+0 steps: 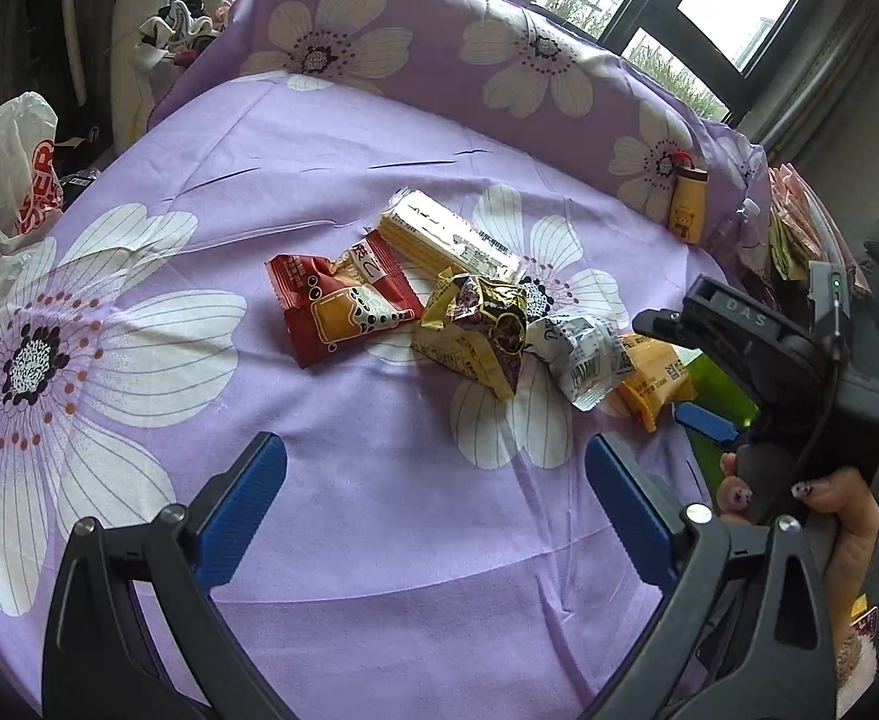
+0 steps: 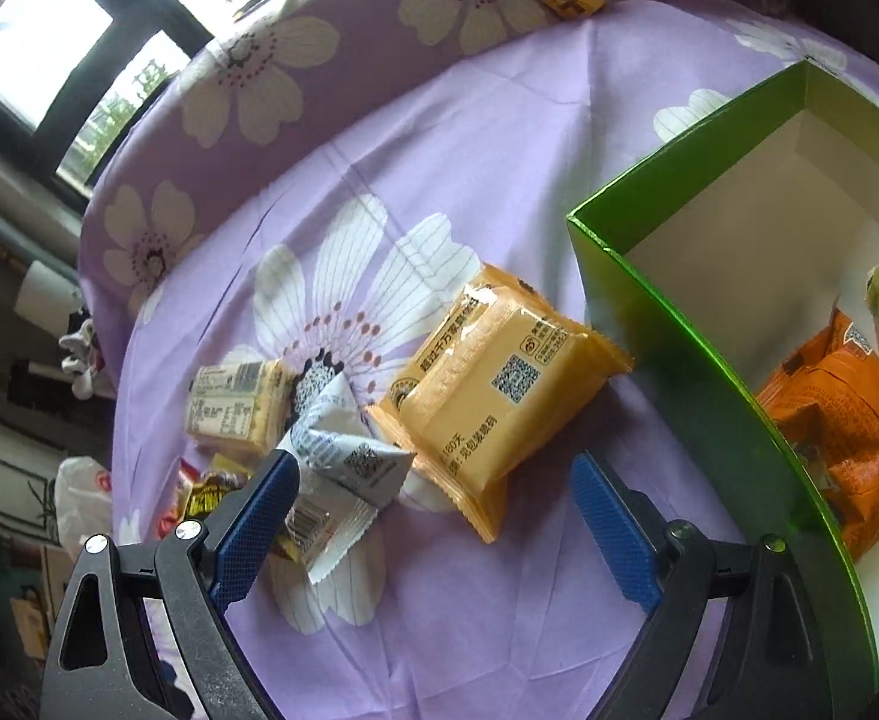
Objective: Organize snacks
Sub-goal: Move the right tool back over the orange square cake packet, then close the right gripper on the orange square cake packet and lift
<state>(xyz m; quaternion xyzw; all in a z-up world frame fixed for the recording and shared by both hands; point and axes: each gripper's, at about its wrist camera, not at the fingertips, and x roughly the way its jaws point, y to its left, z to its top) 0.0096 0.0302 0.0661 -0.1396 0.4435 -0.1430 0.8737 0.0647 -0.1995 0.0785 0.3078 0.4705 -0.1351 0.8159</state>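
Several snack packets lie on a purple flowered cloth (image 1: 379,510): a red packet (image 1: 343,306), a pale wafer pack (image 1: 451,234), a gold-and-purple packet (image 1: 475,336), a white packet (image 1: 583,354) and an orange-yellow packet (image 1: 655,384). My left gripper (image 1: 436,480) is open and empty, short of the pile. My right gripper (image 2: 433,486) is open, its jaws around the near end of the orange-yellow packet (image 2: 499,396) beside the white packet (image 2: 343,456). A green box (image 2: 679,348) at the right holds an orange packet (image 2: 847,420).
A purple flowered cushion (image 1: 439,54) rises behind the cloth, with a small yellow bottle (image 1: 688,204) against it. A white plastic bag (image 1: 7,180) sits at the far left. The right gripper's body and the hand (image 1: 799,420) stand at the right edge.
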